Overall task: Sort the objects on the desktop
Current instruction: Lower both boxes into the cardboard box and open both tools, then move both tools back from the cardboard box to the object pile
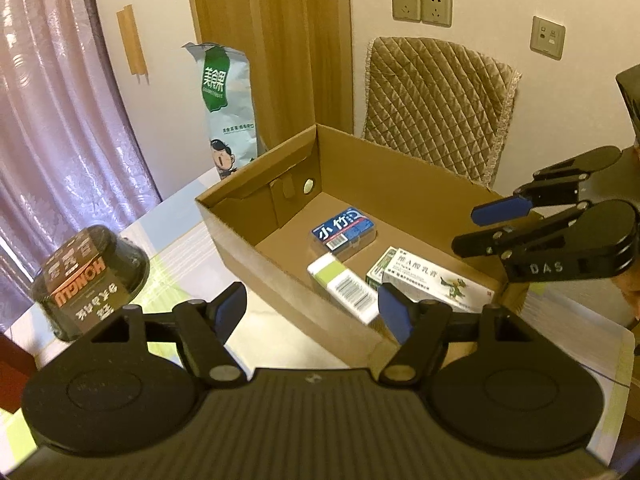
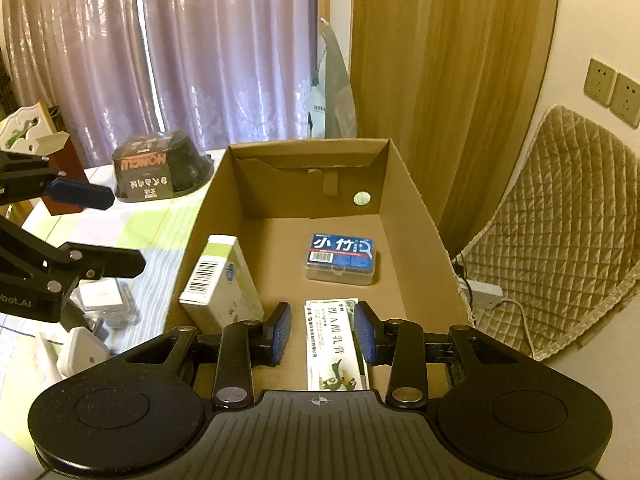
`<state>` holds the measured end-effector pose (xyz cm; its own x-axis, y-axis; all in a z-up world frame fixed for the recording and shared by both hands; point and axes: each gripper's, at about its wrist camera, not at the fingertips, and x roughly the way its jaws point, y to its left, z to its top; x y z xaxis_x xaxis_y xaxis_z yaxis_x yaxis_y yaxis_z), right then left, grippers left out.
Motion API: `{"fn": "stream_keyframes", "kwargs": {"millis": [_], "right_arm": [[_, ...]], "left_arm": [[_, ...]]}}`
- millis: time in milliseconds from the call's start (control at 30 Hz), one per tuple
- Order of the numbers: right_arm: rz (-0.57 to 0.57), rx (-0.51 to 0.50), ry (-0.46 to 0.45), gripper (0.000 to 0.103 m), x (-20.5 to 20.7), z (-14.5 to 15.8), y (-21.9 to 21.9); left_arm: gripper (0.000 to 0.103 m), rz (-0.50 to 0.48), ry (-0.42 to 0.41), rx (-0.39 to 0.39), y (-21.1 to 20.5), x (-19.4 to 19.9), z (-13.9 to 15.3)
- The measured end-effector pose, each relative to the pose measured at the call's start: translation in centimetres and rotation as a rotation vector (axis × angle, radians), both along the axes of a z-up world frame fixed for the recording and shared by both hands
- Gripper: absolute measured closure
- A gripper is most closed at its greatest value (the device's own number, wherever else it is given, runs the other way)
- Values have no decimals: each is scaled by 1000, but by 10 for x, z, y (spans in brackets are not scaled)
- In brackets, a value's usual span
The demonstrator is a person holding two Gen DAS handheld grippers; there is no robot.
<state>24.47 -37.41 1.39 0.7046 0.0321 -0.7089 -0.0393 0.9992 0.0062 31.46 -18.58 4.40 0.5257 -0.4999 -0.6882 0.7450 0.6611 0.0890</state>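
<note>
Over cardboard box [image 2: 416, 216]: right tool [image 2: 323, 332] spread wide above white carton [image 2: 334, 344]; left tool [image 1: 312, 312] wide, empty, outside box; clear plastic case [image 2: 340, 260] beyond.

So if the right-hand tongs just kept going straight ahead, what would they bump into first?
Probably the white ointment box lying on the cardboard box's floor. It sits directly between and below the open right tongs. Depth is hard to judge, so they might pass over it toward the blue-labelled clear case.
</note>
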Motion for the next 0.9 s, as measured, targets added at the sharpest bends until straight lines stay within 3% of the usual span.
{"fn": "stream_keyframes", "kwargs": {"millis": [33, 67, 100, 300, 500, 567, 733, 900], "right_arm": [[-1, 1, -1, 54, -2, 1, 2], [-5, 0, -7, 25, -6, 2, 4], [-5, -1, -21, 19, -10, 3, 6], [0, -5, -34, 19, -27, 9, 19], [5, 0, -46, 19, -45, 16, 35], [17, 0, -54, 19, -50, 18, 43], [82, 9, -102, 19, -66, 27, 67], [171, 8, -131, 19, -80, 29, 98]], "left_arm": [[33, 4, 0, 0, 4, -2, 0], [32, 10, 0, 1, 8, -4, 1], [32, 16, 0, 1, 12, -7, 1], [29, 56, 9, 4, 41, -20, -1], [18, 101, 20, 6, 72, -32, -6], [10, 119, 24, 6, 84, -37, -9], [1, 184, 47, 25, 123, -51, -23], [1, 265, 98, 63, 168, -70, -43]]}}
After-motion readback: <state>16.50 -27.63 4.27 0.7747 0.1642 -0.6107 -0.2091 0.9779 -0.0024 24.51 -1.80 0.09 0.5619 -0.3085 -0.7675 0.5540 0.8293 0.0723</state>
